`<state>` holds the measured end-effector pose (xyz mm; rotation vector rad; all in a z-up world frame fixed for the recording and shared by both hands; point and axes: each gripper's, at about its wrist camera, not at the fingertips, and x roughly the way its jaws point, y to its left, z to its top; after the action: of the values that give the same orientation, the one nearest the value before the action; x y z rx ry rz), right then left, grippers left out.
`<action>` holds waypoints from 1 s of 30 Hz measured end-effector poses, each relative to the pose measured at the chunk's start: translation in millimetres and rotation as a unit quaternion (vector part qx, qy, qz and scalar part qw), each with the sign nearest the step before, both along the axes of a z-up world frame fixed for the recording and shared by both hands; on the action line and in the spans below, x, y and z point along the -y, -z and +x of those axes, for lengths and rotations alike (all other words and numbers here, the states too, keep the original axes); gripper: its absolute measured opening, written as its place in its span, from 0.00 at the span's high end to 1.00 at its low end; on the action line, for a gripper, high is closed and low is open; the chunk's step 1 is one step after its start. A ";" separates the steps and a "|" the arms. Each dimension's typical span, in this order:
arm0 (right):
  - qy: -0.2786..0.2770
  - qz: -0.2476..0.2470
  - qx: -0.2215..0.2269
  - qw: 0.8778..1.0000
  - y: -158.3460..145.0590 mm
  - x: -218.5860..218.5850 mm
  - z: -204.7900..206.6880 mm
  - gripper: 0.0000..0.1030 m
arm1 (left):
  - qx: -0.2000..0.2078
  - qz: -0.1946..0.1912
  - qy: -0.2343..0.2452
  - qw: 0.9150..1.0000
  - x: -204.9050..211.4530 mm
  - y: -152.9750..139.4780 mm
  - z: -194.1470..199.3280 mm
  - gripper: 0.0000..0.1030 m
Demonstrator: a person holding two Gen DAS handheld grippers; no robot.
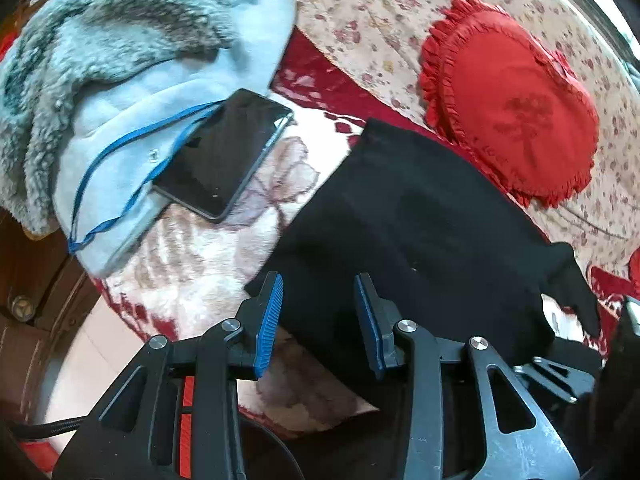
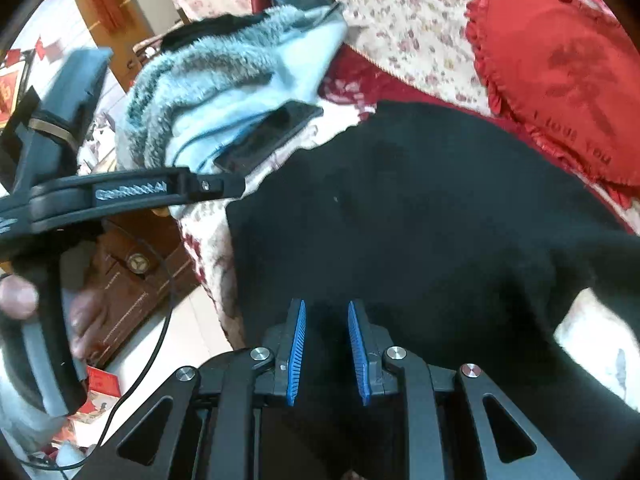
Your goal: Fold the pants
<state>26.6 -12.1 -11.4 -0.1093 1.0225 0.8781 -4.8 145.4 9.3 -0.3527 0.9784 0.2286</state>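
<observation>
The black pants (image 1: 412, 224) lie spread on a floral blanket (image 1: 208, 252) on the bed; they also fill the middle of the right wrist view (image 2: 420, 208). My left gripper (image 1: 319, 280) is open, its blue pads (image 1: 269, 320) over the near left edge of the pants, holding nothing. My right gripper (image 2: 326, 308) hovers over the near edge of the pants with a narrow gap between its blue pads (image 2: 297, 352); black cloth shows in the gap, and I cannot tell whether it is pinched. The left gripper's body shows at the left of the right wrist view (image 2: 120, 192).
A black phone (image 1: 224, 156) lies on a pale blue fleece jacket (image 1: 120, 72) with a blue lanyard (image 1: 120, 184), left of the pants. A red heart-shaped pillow (image 1: 512, 100) lies beyond the pants. A wooden cabinet (image 2: 132, 280) stands beside the bed at left.
</observation>
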 end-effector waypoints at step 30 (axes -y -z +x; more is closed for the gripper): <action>0.021 -0.048 0.025 0.998 2.7 24.5 219.1 0.54 | -0.045 0.072 0.054 0.995 24.4 36.4 78.8 0.47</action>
<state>245.7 -36.6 -14.1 -0.1901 1.0170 0.7851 74.0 121.0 -27.2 -0.1589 1.0602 0.2174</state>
